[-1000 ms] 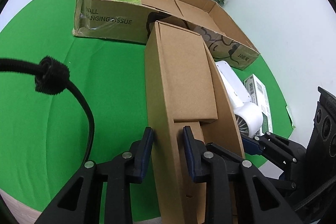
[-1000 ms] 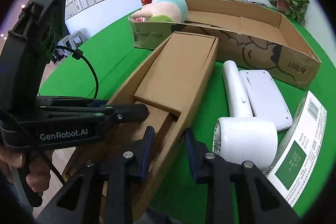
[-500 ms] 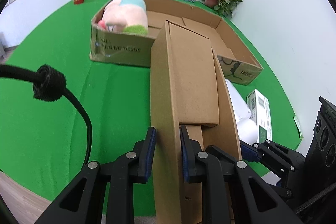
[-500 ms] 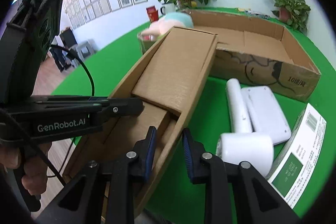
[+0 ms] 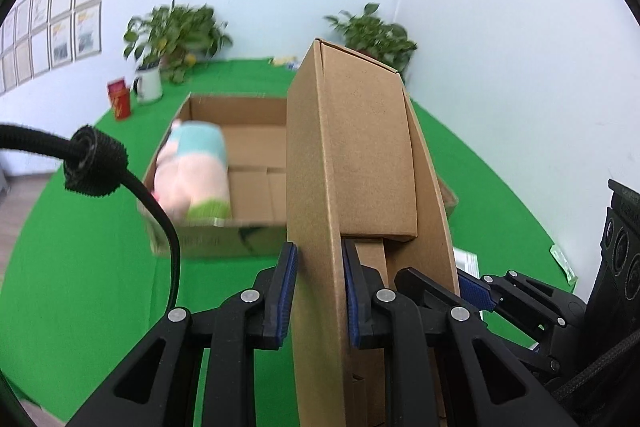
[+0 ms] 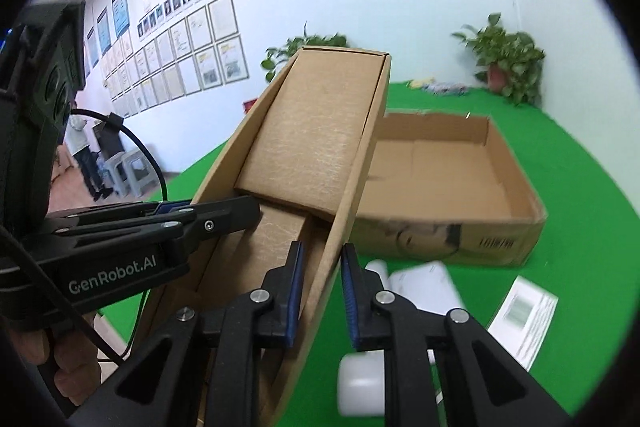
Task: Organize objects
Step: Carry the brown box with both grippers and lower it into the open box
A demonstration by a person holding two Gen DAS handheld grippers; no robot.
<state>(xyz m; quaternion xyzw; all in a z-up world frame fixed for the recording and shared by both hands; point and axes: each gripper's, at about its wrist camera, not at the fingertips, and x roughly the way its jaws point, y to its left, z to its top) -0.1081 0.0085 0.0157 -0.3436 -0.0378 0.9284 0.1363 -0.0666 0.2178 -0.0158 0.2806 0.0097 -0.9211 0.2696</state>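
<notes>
A long open brown cardboard box (image 5: pixel 352 163) is held up in the air, tilted with its far end raised. My left gripper (image 5: pixel 316 291) is shut on its left wall. My right gripper (image 6: pixel 320 287) is shut on its right wall (image 6: pixel 352 187). The left gripper's fingers (image 6: pixel 208 215) show on the far wall in the right wrist view. Beyond it lies a large shallow cardboard tray (image 5: pixel 240 131) on the green table (image 5: pixel 80 267), with a pink and teal plush toy (image 5: pixel 192 171) in its left end. The tray's right part (image 6: pixel 460 179) holds nothing.
A white hair dryer (image 6: pixel 368 379), a flat white device (image 6: pixel 424 283) and a white-green carton (image 6: pixel 524 311) lie on the table below the right gripper. Potted plants (image 5: pixel 176 31) (image 5: pixel 376 35), a mug (image 5: pixel 150 87) and a red can (image 5: pixel 119 103) stand at the back.
Both grippers have lifted the long box well above the table and tipped its far end upward. The tray and the table objects now sit lower in both views.
</notes>
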